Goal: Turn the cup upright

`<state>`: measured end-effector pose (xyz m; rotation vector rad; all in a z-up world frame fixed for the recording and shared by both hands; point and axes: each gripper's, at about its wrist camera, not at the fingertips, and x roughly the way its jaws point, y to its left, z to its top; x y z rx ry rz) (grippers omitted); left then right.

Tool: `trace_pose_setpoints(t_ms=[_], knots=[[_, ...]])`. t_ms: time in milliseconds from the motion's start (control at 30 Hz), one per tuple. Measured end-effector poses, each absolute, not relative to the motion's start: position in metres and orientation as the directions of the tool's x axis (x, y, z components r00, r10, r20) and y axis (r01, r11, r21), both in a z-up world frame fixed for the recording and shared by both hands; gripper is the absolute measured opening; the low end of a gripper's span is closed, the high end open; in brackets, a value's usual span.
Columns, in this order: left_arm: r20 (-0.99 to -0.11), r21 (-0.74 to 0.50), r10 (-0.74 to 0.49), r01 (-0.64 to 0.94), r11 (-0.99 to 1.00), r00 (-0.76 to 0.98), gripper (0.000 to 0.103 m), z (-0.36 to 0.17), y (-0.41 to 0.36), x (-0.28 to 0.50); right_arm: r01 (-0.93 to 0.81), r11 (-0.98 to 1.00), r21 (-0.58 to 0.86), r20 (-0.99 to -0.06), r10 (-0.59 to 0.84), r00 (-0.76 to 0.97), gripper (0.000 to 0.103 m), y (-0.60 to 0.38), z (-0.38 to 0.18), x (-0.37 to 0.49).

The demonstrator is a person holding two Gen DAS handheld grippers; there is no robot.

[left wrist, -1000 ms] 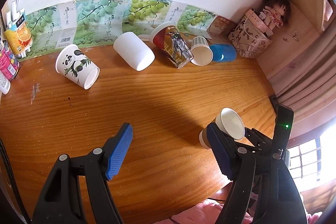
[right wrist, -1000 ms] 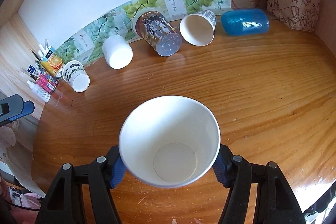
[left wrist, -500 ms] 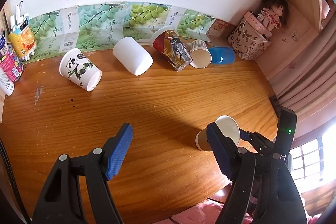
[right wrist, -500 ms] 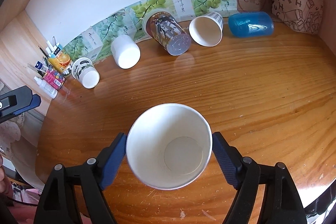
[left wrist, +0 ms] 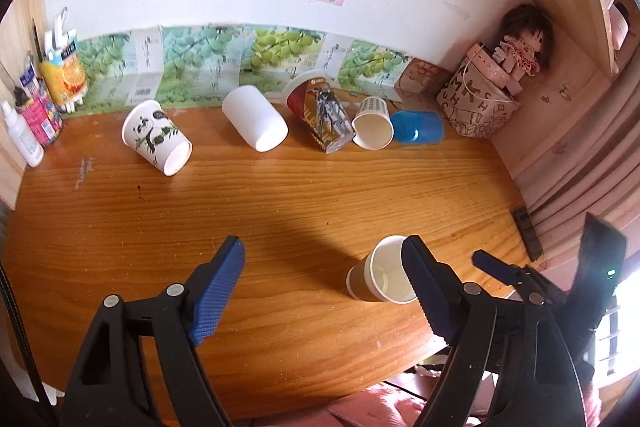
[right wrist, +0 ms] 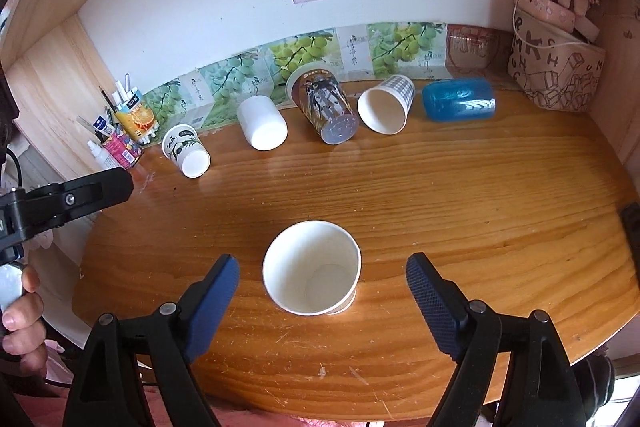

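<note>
A brown paper cup with a white inside stands upright on the wooden table, mouth up. My right gripper is open, its blue pads on either side of the cup and apart from it. The cup also shows in the left wrist view, just left of my left gripper's right finger. My left gripper is open and empty above the table's front. The right gripper's fingers show at the right of that view.
Several cups lie on their sides along the back wall: a panda cup, a white cup, a dark printed cup, a checked cup and a blue cup. A paper bag with a doll stands back right. Bottles stand back left.
The right gripper set the cup down upright, opened and drew back from it. The left gripper rose and pulled back a little.
</note>
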<state>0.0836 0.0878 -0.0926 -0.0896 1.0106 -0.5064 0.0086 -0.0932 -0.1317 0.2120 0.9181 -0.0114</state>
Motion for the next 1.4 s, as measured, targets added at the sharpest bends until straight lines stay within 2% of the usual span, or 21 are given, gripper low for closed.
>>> trace_pose_setpoints(t_ms=[167,300,433,500,600,733,967,1000,1033,1067,1100,1400], knots=[[-0.794,-0.255,-0.405,0.357,0.899,0.453,0.084,-0.075,0.067,0.062,0.062,0.976,0.207,-0.777,0.126,0.616,0.086,-0.108,-0.097,-0.010],[-0.803,-0.219,-0.352,0.312,0.925,0.481,0.084,-0.067,0.061,0.044,0.029,0.985,0.169,-0.762,0.112,0.638,0.086,-0.119,-0.074,-0.025],[-0.780,-0.213,-0.334,0.277,0.937,0.529,0.084,-0.053,0.055,0.028,0.004,0.985,0.173,-0.744,0.128,0.656,0.086,-0.134,-0.054,-0.036],[-0.749,-0.199,-0.307,0.243,0.949,0.587,0.084,-0.041,0.052,0.018,0.007,0.979,0.202,-0.739,0.148,0.657,0.086,-0.143,-0.046,-0.042],[-0.683,-0.113,-0.239,0.223,0.968,0.690,0.085,-0.024,0.039,0.000,0.002,0.973,0.231,-0.723,0.171,0.669,0.086,-0.152,-0.037,-0.054],[-0.605,-0.099,-0.235,0.220,0.970,0.761,0.087,-0.011,0.030,-0.014,-0.007,0.979,0.202,-0.645,0.138,0.752,0.086,-0.162,-0.020,-0.069],[-0.518,-0.096,-0.177,0.149,0.984,0.837,0.088,0.007,0.022,-0.022,-0.034,0.980,0.198,-0.543,0.138,0.828,0.086,-0.175,-0.008,-0.078],[-0.514,-0.099,-0.170,0.139,0.985,0.841,0.090,0.007,0.022,-0.023,-0.036,0.980,0.196,-0.536,0.137,0.833,0.091,-0.176,-0.007,-0.078],[-0.513,-0.097,-0.161,0.129,0.987,0.843,0.093,0.007,0.021,-0.023,-0.036,0.981,0.190,-0.531,0.134,0.837,0.103,-0.177,-0.006,-0.077],[-0.514,-0.094,-0.153,0.122,0.988,0.844,0.101,0.006,0.019,-0.024,-0.037,0.982,0.185,-0.525,0.130,0.841,0.103,-0.178,-0.007,-0.078],[-0.514,-0.087,-0.137,0.108,0.990,0.847,0.103,0.006,0.018,-0.023,-0.039,0.982,0.183,-0.515,0.130,0.847,0.103,-0.179,-0.006,-0.078],[-0.473,-0.066,-0.077,0.052,0.996,0.877,0.103,0.010,0.014,-0.020,-0.077,0.980,0.186,-0.479,0.158,0.864,0.103,-0.184,-0.005,-0.063]])
